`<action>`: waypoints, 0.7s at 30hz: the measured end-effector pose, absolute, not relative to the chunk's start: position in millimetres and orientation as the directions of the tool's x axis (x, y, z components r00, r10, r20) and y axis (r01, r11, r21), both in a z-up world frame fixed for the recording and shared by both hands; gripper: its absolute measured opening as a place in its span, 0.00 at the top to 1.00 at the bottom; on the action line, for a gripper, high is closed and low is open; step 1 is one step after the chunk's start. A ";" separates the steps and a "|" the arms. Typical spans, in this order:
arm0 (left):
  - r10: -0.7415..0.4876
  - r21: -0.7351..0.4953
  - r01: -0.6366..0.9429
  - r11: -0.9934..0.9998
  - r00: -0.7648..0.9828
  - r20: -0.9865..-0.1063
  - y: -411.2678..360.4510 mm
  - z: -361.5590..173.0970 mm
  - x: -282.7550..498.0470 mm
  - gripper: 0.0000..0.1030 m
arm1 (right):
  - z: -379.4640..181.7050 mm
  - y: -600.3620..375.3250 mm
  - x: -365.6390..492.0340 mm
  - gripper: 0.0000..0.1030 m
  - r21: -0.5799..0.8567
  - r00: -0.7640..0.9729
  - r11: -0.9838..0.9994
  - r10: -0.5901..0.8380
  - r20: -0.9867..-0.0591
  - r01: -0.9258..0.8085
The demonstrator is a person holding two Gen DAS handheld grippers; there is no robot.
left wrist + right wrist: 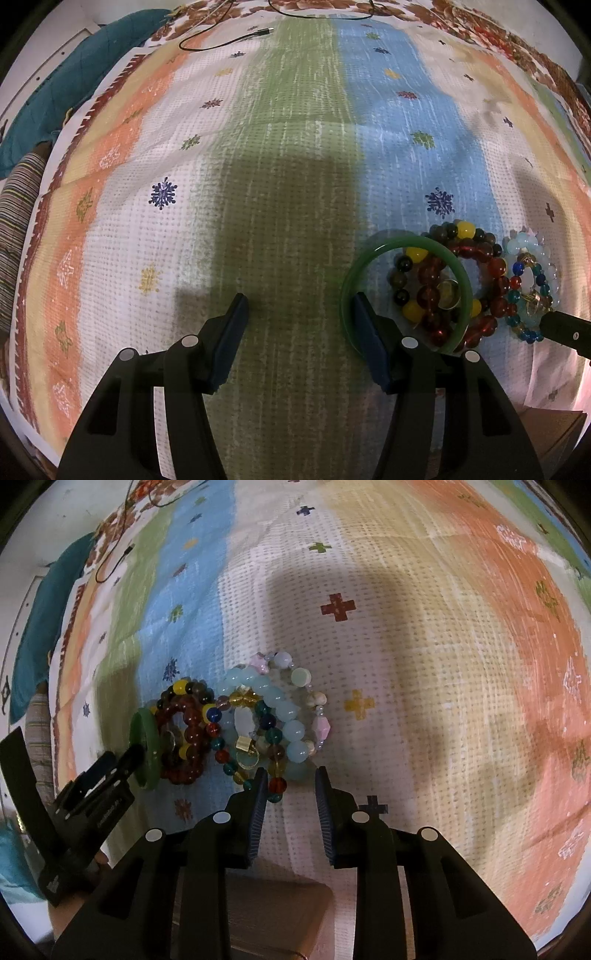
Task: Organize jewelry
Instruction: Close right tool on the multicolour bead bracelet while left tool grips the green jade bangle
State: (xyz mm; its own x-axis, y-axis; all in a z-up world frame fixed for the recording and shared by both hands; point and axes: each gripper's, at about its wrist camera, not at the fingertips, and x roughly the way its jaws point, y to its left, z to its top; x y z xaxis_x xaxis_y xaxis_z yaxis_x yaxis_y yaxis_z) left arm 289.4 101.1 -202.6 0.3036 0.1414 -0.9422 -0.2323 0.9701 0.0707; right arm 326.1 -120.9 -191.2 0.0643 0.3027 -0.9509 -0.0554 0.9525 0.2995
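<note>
2 open-jawed grippers, left gripper point(299, 314) beside green bangle point(406, 243), right gripper point(290, 786) at beaded bracelets point(258, 716)

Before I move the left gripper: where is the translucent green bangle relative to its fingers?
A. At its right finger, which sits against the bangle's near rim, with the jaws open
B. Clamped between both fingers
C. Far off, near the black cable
A: the left gripper stands open over bare cloth, and its right finger overlaps the translucent green bangle at the rim.
</note>
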 end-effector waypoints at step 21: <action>0.120 0.040 -0.254 0.966 0.310 -0.943 107.1 -194.4 284.4 0.94 | -180.0 -117.6 320.6 0.90 0.273 0.115 0.957 0.284 -0.952 -0.100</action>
